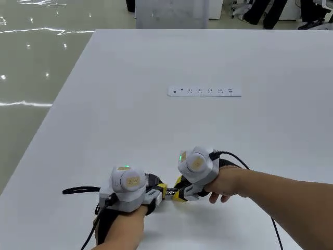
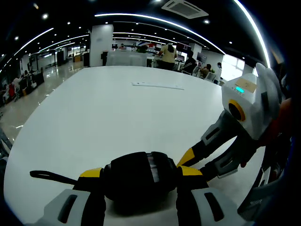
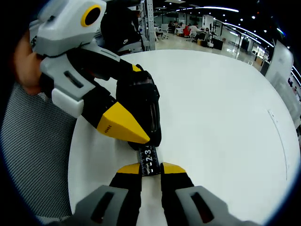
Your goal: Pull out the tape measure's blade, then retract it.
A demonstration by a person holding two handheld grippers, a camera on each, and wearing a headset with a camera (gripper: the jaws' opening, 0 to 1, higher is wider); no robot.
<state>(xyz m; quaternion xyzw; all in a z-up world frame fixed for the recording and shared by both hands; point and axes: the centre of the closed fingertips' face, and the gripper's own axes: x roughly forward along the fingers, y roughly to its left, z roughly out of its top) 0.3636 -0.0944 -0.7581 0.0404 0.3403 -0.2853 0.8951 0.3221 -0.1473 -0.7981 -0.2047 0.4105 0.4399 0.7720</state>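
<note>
left gripper point(image 2: 141, 172) clamped on tape measure point(image 3: 141, 101) by table's point(image 1: 156, 67) near edge | right gripper point(image 3: 150, 168) pinching blade point(image 3: 147, 158) tip | advice: pull straight, keep case steady, retract slowly

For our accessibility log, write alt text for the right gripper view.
The right hand-held gripper pinches a short length of numbered blade just out of a black tape measure, which the left hand-held gripper clamps over a white table.
</note>
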